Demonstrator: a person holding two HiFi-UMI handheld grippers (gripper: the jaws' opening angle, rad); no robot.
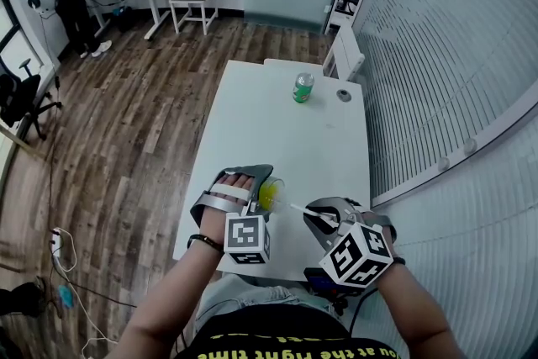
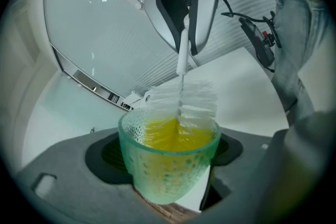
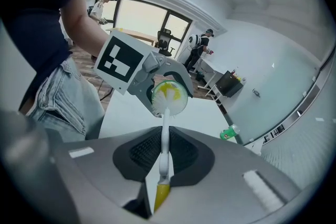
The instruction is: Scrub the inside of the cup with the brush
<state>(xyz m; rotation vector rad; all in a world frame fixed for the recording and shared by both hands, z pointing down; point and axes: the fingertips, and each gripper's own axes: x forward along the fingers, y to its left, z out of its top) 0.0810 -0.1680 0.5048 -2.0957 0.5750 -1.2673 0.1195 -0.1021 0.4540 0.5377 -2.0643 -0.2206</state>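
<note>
Working over white desk (image 1: pixel 286 139), wood floor (image 1: pixel 143 113) around, green can (image 1: pixel 303 87) at far end. Clamping cup (image 1: pixel 271 193) in left gripper (image 1: pixel 261 186) nr front edge; pinching brush (image 1: pixel 301 210) handle in right gripper (image 1: pixel 324 217), bristles w/in cup.

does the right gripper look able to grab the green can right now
Probably not: the right gripper is shut on the brush, whose bristles sit in the cup, and the green can stands far off.

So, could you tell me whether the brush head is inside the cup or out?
Partly in: lower bristles of the brush sit inside the cup; upper bristles stand above its rim.
</note>
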